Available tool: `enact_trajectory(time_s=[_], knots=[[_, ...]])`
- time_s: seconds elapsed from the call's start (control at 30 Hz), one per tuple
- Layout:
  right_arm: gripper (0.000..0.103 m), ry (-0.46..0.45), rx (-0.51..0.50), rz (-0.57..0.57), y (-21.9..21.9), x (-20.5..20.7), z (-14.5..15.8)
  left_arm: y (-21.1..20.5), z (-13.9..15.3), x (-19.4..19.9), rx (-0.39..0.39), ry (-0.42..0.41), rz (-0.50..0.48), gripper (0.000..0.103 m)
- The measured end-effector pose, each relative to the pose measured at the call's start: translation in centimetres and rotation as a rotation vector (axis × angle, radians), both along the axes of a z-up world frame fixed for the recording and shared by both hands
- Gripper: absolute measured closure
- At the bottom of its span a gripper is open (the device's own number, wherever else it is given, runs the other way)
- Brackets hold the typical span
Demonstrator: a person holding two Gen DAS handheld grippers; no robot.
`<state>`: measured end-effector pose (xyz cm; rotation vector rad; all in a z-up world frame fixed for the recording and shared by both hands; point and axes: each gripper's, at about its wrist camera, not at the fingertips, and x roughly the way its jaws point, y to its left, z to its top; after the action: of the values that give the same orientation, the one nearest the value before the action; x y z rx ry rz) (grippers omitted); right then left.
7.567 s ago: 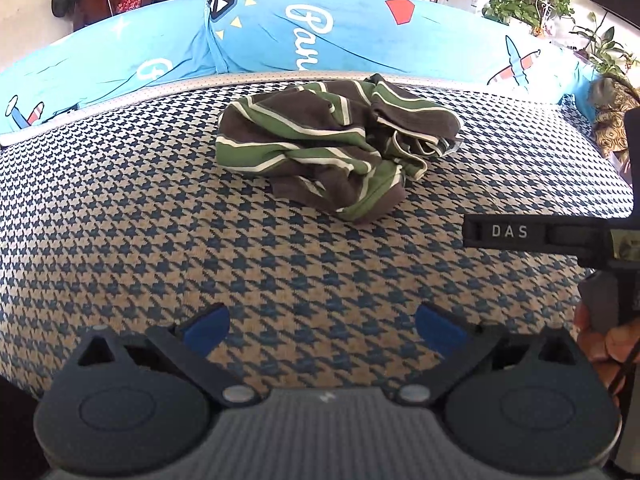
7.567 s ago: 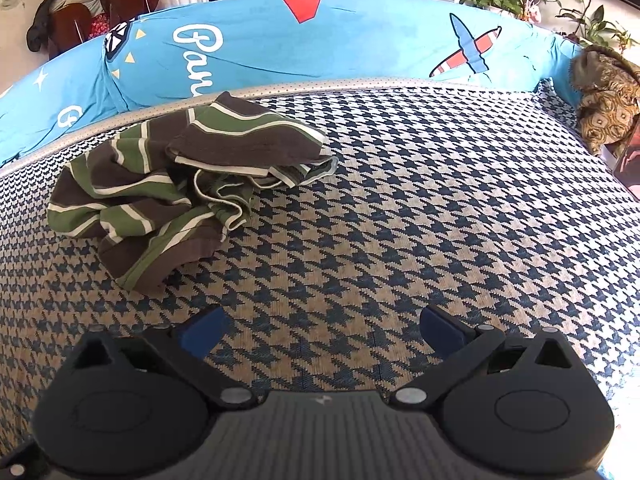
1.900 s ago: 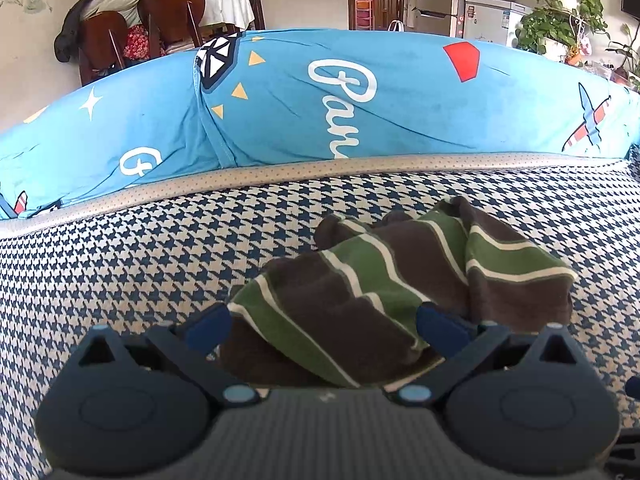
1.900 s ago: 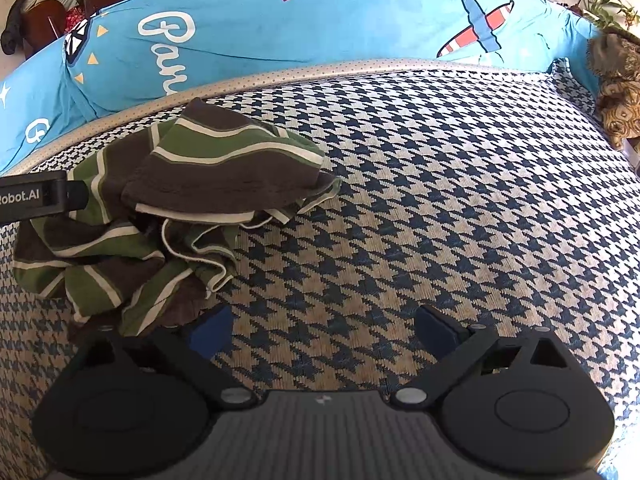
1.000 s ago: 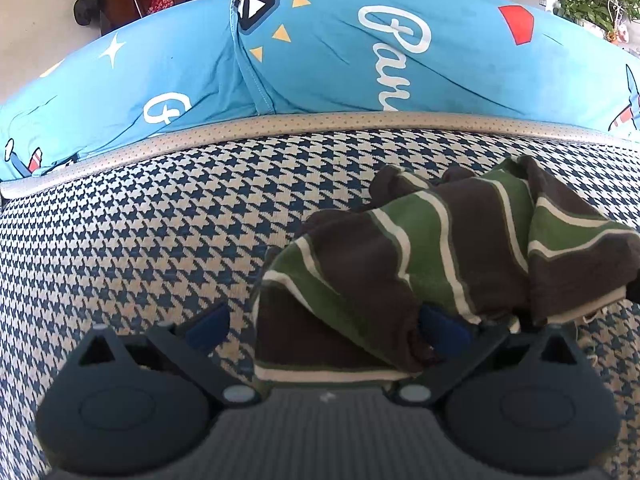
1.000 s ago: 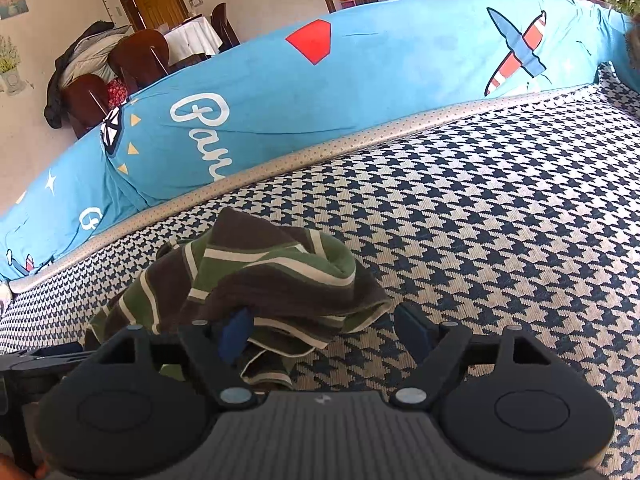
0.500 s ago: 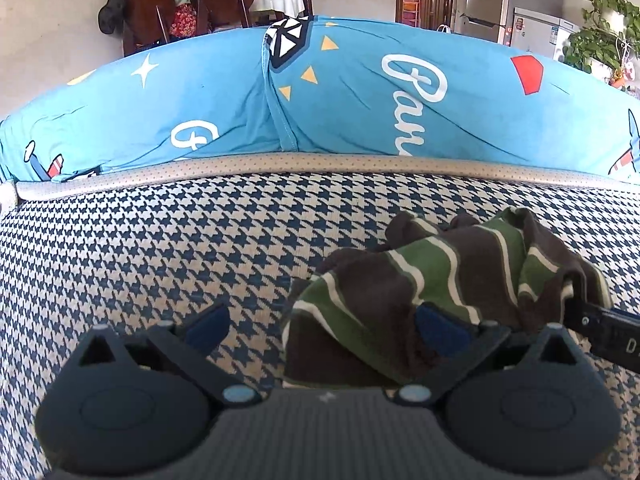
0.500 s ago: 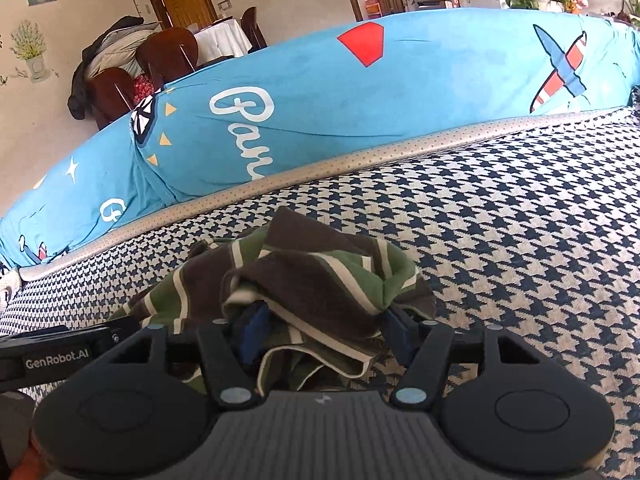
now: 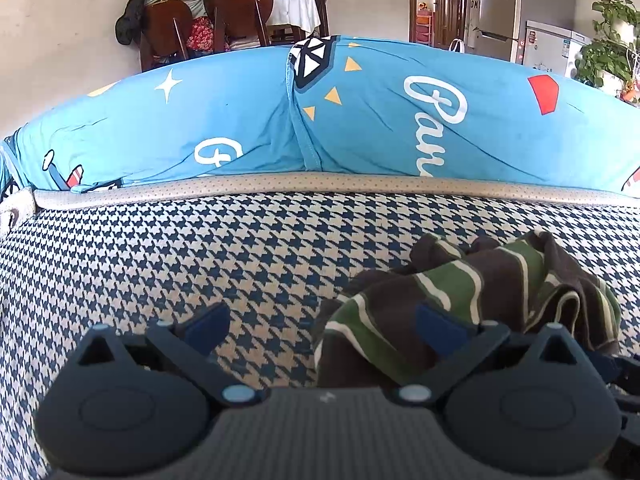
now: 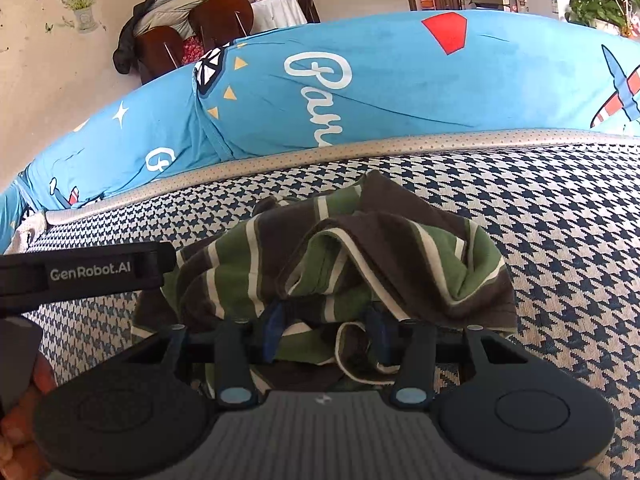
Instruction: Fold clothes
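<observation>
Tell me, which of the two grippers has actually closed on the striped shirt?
The right gripper: jaws pinched into the striped shirt. The left gripper stays wide open.

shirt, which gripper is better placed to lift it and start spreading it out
Right. Its gripper has closed on the shirt, while the left gripper is open with only one finger against the cloth.

crumpled shirt [image 10: 344,256] on the sofa seat [image 9: 200,264], before the backrest cushion [image 9: 248,120], chairs [image 9: 208,24] behind
</observation>
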<state>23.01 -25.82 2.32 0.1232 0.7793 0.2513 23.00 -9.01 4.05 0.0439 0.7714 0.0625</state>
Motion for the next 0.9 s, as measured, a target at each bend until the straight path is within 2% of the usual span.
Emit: enact_trajectory(time_s=[0.27,0.33,0.4,0.43,0.9], knots=[[0.055,0.053,-0.061,-0.009,-0.1,-1.2,0.1,-0.7,-0.4,0.0,0.002,0.017,-0.024,0.000],[0.051,0.069,-0.075,-0.020,-0.3,-1.7,0.2,-0.9,-0.7,0.0,-0.006,0.033,-0.034,0.000],[0.041,0.085,-0.089,-0.031,-0.5,-2.2,0.3,-1.1,-0.9,0.0,-0.016,0.049,-0.043,0.000],[0.040,0.092,-0.096,-0.037,-0.7,-2.4,0.3,-1.2,-1.0,0.0,-0.018,0.055,-0.047,0.000],[0.036,0.139,-0.198,-0.144,-3.7,-4.1,0.7,-2.2,-1.9,-0.3,0.012,0.081,-0.075,0.000]])
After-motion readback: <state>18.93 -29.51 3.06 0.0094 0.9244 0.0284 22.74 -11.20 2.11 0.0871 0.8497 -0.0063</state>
